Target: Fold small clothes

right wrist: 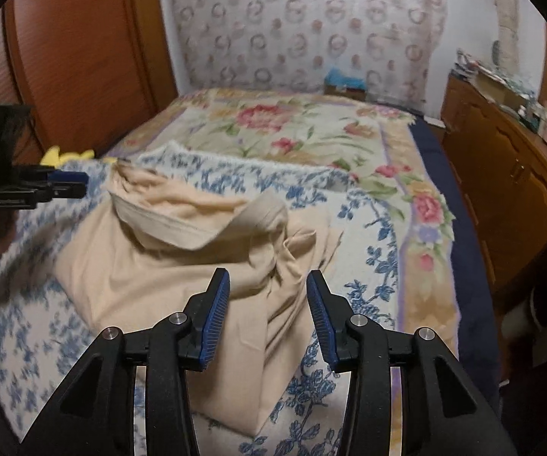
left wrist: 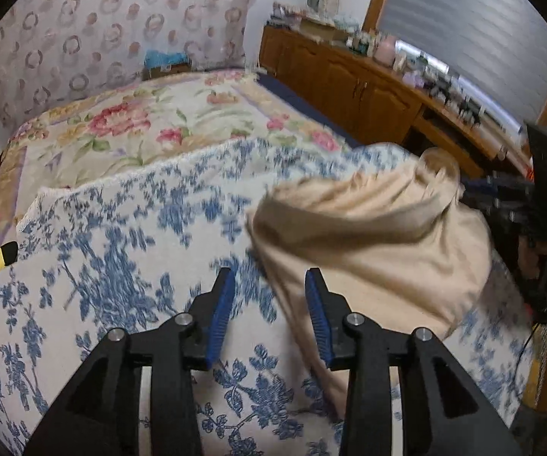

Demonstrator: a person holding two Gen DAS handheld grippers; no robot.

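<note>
A beige garment (left wrist: 368,228) lies crumpled on a blue-and-white floral cloth (left wrist: 121,266) spread over the bed. My left gripper (left wrist: 269,285) is open and empty, hovering just left of the garment's near edge. In the right wrist view the same garment (right wrist: 182,250) lies bunched, with a ribbed hem folded over on top. My right gripper (right wrist: 267,285) is open and empty above the garment's near right part. The left gripper also shows at the left edge of the right wrist view (right wrist: 68,184), beside the garment's far corner. The right gripper shows blurred at the right edge of the left wrist view (left wrist: 501,190).
The bed carries a floral quilt (right wrist: 292,129) and ends at a patterned headboard (right wrist: 304,26). A wooden cabinet (left wrist: 349,79) with clutter on top runs along the right. A wooden wardrobe (right wrist: 83,57) stands on the left. A yellow soft toy (right wrist: 60,155) lies by the cloth's far left corner.
</note>
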